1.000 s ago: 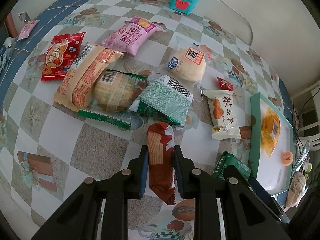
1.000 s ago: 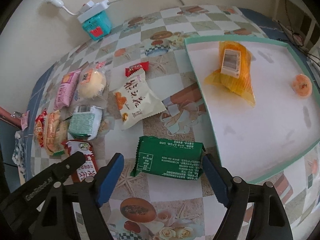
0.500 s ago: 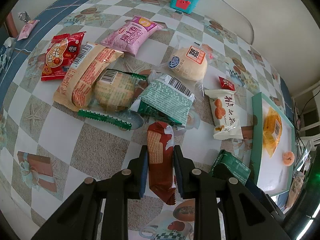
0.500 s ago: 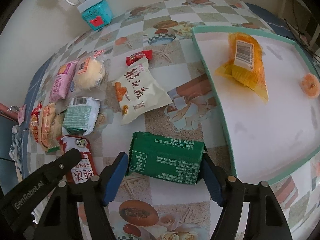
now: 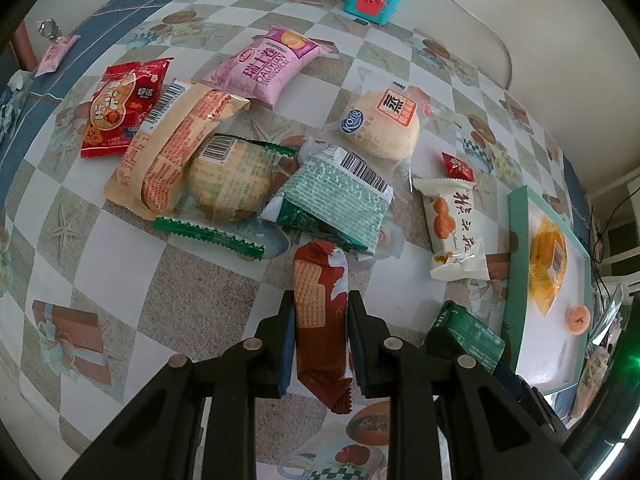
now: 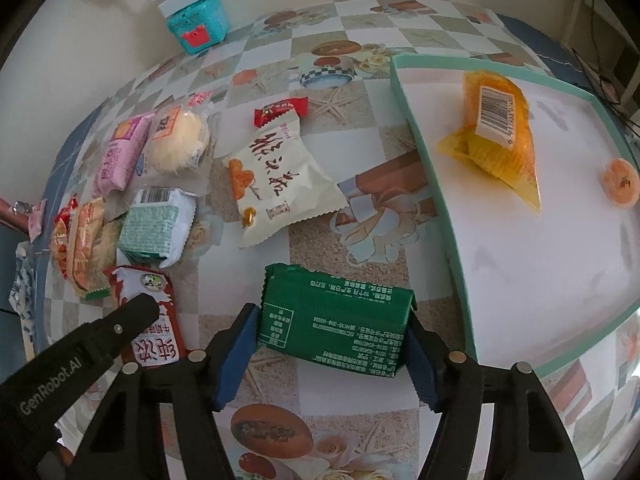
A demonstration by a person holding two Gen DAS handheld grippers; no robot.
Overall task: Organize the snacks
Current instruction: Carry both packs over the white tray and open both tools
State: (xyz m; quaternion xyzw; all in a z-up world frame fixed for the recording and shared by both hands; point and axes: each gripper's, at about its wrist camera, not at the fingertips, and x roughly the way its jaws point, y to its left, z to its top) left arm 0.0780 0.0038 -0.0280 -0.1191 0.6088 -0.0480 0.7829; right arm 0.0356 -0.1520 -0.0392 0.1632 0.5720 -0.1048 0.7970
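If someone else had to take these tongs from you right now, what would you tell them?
Left tongs: shut on the red wafer pack.
Right tongs: jaws have just been closing, pads now against both ends of the green pack.
Done: orange pack and a small orange sweet lie in the teal-rimmed tray.
Left: both gripped packs, then the rest on the tablecloth, such as the white pack and the pink pack.

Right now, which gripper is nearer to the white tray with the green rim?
Right. The right gripper, closing around the green packet, is beside the tray; the left gripper, clamping the red wafer packet, is farther away.
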